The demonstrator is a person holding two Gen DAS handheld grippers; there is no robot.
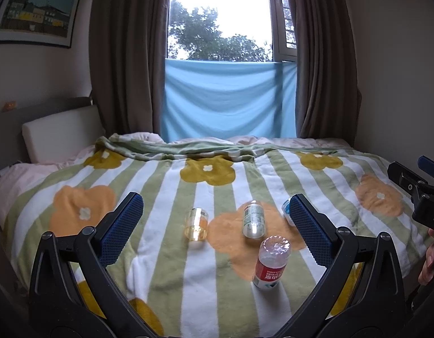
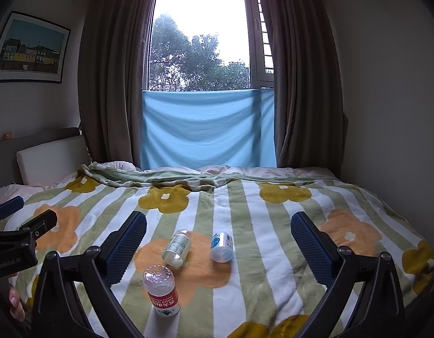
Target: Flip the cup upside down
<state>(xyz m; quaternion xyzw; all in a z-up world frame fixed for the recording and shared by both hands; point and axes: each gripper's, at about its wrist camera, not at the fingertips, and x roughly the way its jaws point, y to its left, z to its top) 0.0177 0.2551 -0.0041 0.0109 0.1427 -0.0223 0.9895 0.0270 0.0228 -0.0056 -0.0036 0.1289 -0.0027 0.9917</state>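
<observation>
Both claws gape wide and empty: left claw point(image 1: 217, 226), right claw point(image 2: 218, 238). The cup point(image 1: 196, 223) lies on its side on the soft blanket point(image 1: 166, 186), beside the bottles point(image 1: 253, 219). Risks: the cup may roll from a nudge, and plush fabric could tip it once inverted.

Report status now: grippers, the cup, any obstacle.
Left gripper and right gripper open, empty, above blanket. Yellowish cup untouched, orientation unclear. Three bottles nearby; red-label bottle closest to cameras.
</observation>
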